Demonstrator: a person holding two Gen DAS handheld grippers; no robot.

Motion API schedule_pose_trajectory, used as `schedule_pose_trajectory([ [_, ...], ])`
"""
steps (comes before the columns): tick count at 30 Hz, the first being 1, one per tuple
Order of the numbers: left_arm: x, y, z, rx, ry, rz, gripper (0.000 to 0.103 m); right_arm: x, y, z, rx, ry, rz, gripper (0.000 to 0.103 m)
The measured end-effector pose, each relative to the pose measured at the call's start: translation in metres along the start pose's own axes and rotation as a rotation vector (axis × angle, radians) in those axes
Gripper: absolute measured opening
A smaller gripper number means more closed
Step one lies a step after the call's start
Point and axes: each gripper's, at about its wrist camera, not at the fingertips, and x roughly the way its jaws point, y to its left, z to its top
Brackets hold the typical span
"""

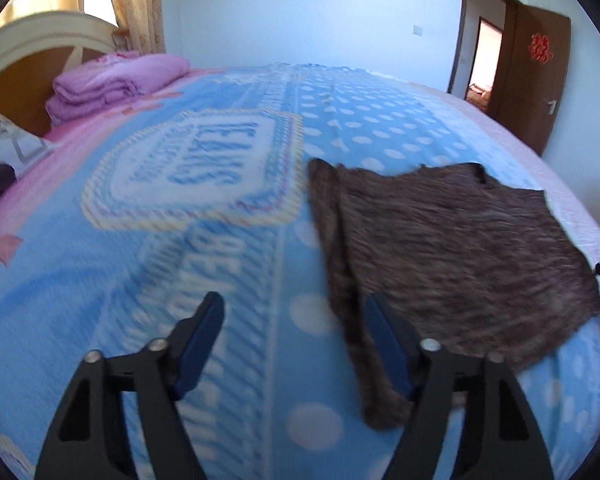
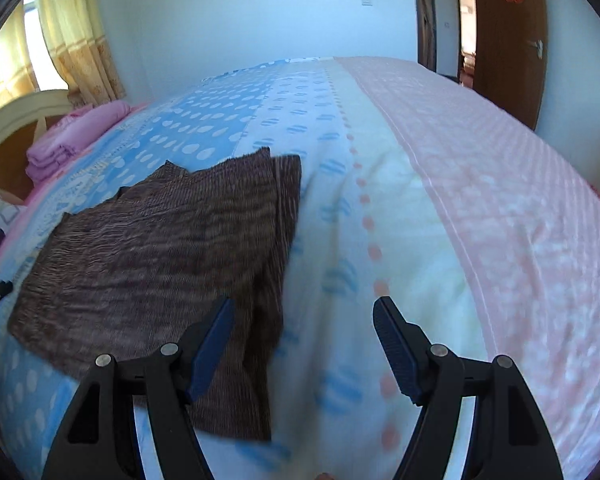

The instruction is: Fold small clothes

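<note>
- Black-armed left gripper (image 1: 294, 344) hangs with fingers wide apart, gripping nothing; a narrow strip of the garment (image 1: 452, 256) lies between them.
- Right gripper (image 2: 304, 344) likewise gapes empty, beside the garment's edge.
- Brown-grey ribbed garment lies flat, sides folded inward, on the blue dotted blanket (image 1: 228, 280).
- Folded pink bedding (image 1: 116, 80) sits by the headboard (image 1: 32, 40).

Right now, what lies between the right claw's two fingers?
Only bare pale bedsheet, per the right wrist view; the dark brown ribbed knit garment sits beside the right claw.
</note>
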Motion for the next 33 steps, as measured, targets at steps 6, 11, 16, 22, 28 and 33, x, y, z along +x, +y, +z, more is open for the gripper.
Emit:
schedule_pose_trajectory([
  [6, 0.001, -0.028, -0.013, 0.021, 0.006, -0.089, 0.053, -0.016, -0.004, -0.024, 0.057, -0.022, 0.074, 0.072],
  [11, 0.015, -0.035, -0.019, 0.023, 0.046, -0.095, 0.025, -0.01, 0.012, -0.027, 0.007, -0.008, 0.116, 0.07],
  [16, 0.012, -0.033, -0.022, 0.031, 0.041, -0.112, 0.004, 0.005, 0.015, -0.033, -0.001, 0.044, 0.126, 0.008],
  [22, 0.003, -0.025, -0.033, 0.022, 0.039, -0.125, 0.004, -0.009, 0.014, -0.044, -0.005, 0.027, 0.147, 0.003],
  [28, 0.01, -0.021, -0.032, -0.002, 0.048, -0.136, 0.004, -0.004, 0.016, -0.05, -0.019, 0.048, 0.141, 0.003],
  [33, 0.006, -0.019, -0.036, -0.015, 0.047, -0.117, 0.014, -0.007, 0.018, -0.051, -0.028, 0.04, 0.111, 0.003],
])
